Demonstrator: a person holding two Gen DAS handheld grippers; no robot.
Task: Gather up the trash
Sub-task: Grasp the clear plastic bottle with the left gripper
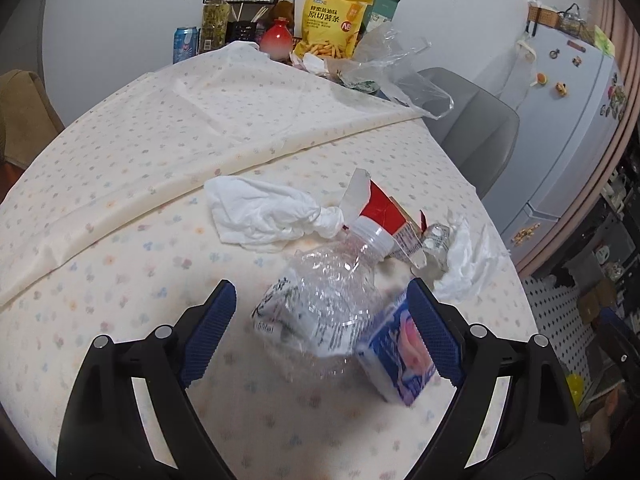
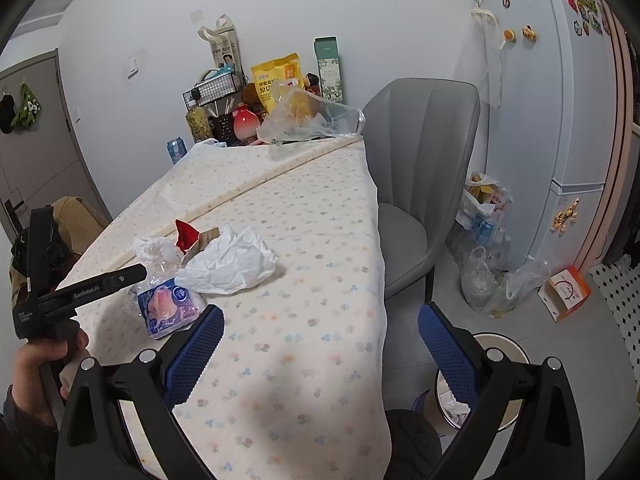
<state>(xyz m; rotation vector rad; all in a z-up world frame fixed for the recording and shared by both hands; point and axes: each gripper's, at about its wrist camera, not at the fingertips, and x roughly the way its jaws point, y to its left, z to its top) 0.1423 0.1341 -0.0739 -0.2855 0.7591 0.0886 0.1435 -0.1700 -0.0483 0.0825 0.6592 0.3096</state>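
The crushed clear plastic bottle (image 1: pixel 320 300) with its white cap lies blurred between the spread, empty fingers of the left gripper (image 1: pixel 322 332), its lower half hard to make out, and a blue-and-white snack packet (image 1: pixel 394 354) touches the right-hand finger. At one o'clock from the bottle, a red-and-white torn wrapper (image 1: pixel 380 210) partly hides small foil scraps, with crumpled white tissue (image 1: pixel 260 212) at eleven o'clock. The right gripper (image 2: pixel 320 348) hangs released over the floral tablecloth's (image 2: pixel 304 320) edge, its right finger cutting off a white bin (image 2: pixel 496 346) on the floor at four o'clock.
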